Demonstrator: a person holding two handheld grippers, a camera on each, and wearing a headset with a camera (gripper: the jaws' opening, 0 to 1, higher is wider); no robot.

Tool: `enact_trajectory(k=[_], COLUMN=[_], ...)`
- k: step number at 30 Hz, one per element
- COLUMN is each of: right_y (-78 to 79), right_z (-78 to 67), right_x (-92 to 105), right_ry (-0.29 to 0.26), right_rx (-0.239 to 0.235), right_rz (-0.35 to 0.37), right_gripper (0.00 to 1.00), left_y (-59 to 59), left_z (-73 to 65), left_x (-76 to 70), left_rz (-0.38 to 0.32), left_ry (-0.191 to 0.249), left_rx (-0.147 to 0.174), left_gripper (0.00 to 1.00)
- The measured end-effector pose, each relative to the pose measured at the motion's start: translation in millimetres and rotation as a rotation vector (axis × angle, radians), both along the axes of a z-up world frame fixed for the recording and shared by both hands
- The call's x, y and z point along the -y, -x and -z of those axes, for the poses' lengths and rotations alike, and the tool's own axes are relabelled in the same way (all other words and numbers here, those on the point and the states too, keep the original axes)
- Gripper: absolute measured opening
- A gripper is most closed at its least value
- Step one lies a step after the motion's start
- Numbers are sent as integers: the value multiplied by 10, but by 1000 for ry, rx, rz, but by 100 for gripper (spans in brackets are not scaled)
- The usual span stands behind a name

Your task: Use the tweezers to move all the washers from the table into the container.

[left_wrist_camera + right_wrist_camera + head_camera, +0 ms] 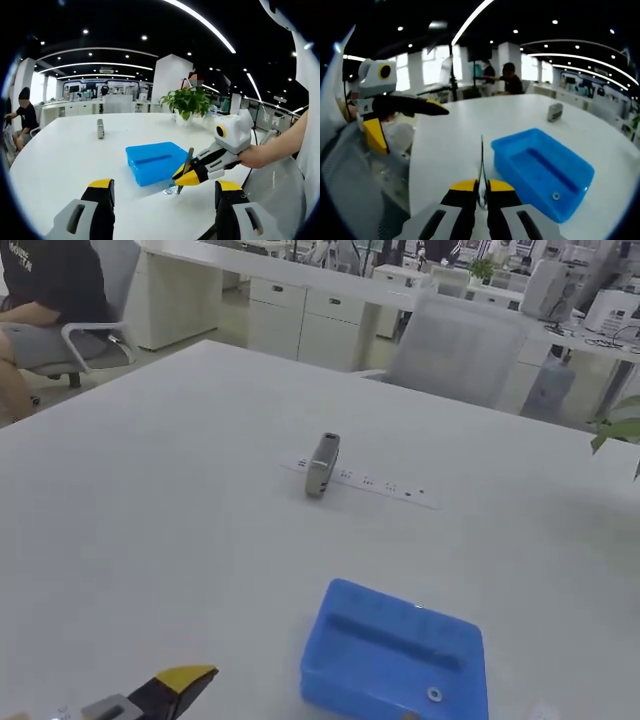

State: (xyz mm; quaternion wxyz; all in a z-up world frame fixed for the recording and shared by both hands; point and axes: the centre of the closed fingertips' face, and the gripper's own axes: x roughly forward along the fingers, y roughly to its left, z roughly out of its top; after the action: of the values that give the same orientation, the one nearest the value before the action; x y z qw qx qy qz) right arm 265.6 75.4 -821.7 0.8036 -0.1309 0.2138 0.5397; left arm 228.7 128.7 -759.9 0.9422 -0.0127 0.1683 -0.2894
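Observation:
The blue container (390,655) stands near the table's front edge, with one washer (434,695) inside on its floor. In the right gripper view the container (545,167) lies ahead to the right, and the washer (555,196) rests in its near corner. My right gripper (481,187) is shut on thin metal tweezers (482,160) that point forward over bare table. The left gripper view shows the right gripper (200,172) holding the tweezers (186,167) tip-down beside the container (155,162), close to small washers (170,190) on the table. My left gripper (165,200) is open and holds nothing. Its yellow-tipped jaw enters the head view at the bottom left.
A small grey device (322,465) stands upright mid-table on a marked strip (375,485). A grey chair (455,350) is at the far table edge. A person (45,290) sits at the far left. A potted plant (187,102) stands beyond the container.

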Motion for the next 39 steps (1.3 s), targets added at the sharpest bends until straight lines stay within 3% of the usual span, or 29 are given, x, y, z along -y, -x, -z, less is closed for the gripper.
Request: enact_trajectory(k=[3, 7, 10, 18, 21, 32, 39], right_y=[-6, -64, -87, -143, -150, -343, -531], right_z=[-3, -15, -28, -252, -343, -655, -705], right_x=[4, 64, 109, 129, 117, 166, 222], right_ry=[2, -58, -62, -142, -181, -188, -158], right_rx=[3, -68, -81, -112, -145, -79, -56], right_rz=[1, 84, 101, 143, 144, 135, 166], right_gripper=[3, 3, 3, 3, 3, 3, 3], left_y=[-6, -6, -5, -6, -6, 1, -2], left_z=[1, 10, 14, -1, -5, -18, -54], left_x=[-14, -20, -21, -24, -29, -10, -10], left_rz=[-7, -8, -9, -13, -15, -7, -14], left_ry=[3, -2, -5, -3, -1, 1, 13], left_rx=[2, 1, -1, 3, 4, 8, 14], left_gripper=[83, 83, 83, 83, 83, 83, 83])
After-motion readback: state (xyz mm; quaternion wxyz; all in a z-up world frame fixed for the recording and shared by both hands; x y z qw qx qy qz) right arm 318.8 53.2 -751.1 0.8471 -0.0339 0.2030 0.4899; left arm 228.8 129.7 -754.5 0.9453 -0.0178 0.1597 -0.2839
